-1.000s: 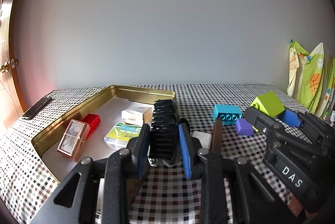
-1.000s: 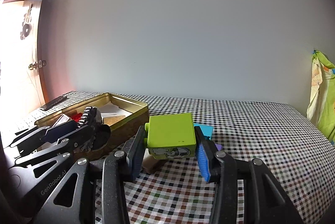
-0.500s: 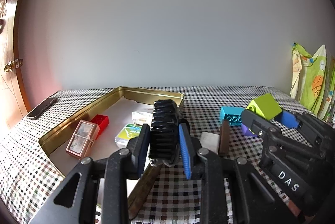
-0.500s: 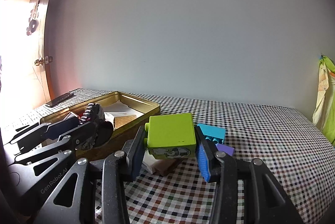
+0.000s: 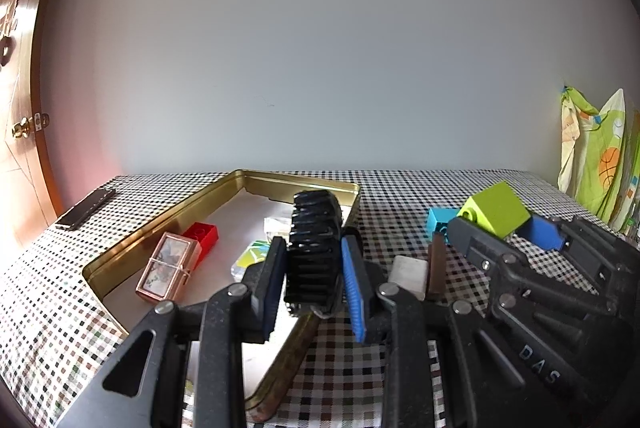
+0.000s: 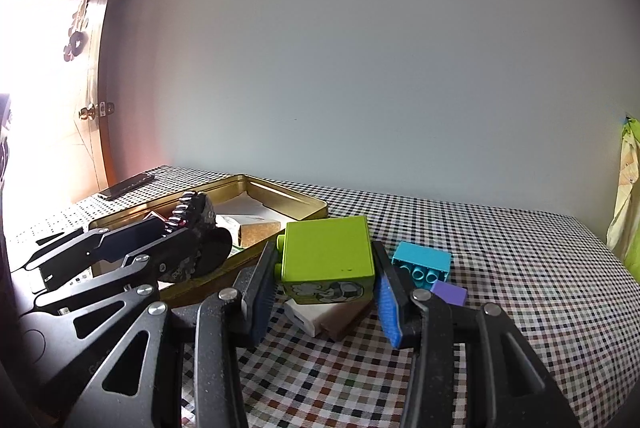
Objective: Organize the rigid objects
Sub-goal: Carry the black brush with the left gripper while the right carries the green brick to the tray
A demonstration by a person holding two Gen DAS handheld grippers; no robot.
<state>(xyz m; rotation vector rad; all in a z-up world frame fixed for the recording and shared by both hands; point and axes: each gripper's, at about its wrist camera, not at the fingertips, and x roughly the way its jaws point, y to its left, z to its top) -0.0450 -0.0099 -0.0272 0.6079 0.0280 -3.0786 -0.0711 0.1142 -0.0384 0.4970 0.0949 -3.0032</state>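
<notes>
My left gripper (image 5: 314, 280) is shut on a black toothed gear (image 5: 314, 252), held on edge above the near right rim of a gold tin tray (image 5: 168, 224). The tray holds a red brick (image 5: 202, 238), a pink framed box (image 5: 166, 270) and some white and green packets. My right gripper (image 6: 324, 282) is shut on a lime green block (image 6: 326, 248), lifted above the checked tablecloth. The left gripper with the gear (image 6: 192, 224) shows at the left of the right wrist view. The green block (image 5: 496, 208) shows at the right of the left wrist view.
On the cloth lie a cyan brick (image 6: 422, 262), a purple block (image 6: 450, 292), and a white block (image 6: 316, 316) beside a brown piece. A phone (image 5: 86, 208) lies at the table's far left. A wooden door stands left, patterned fabric (image 5: 596, 164) hangs right.
Both views have shifted a little: the tray and the loose bricks sit slightly further right in the frames. Each gripper keeps its hold, the left on the gear and the right on the green block.
</notes>
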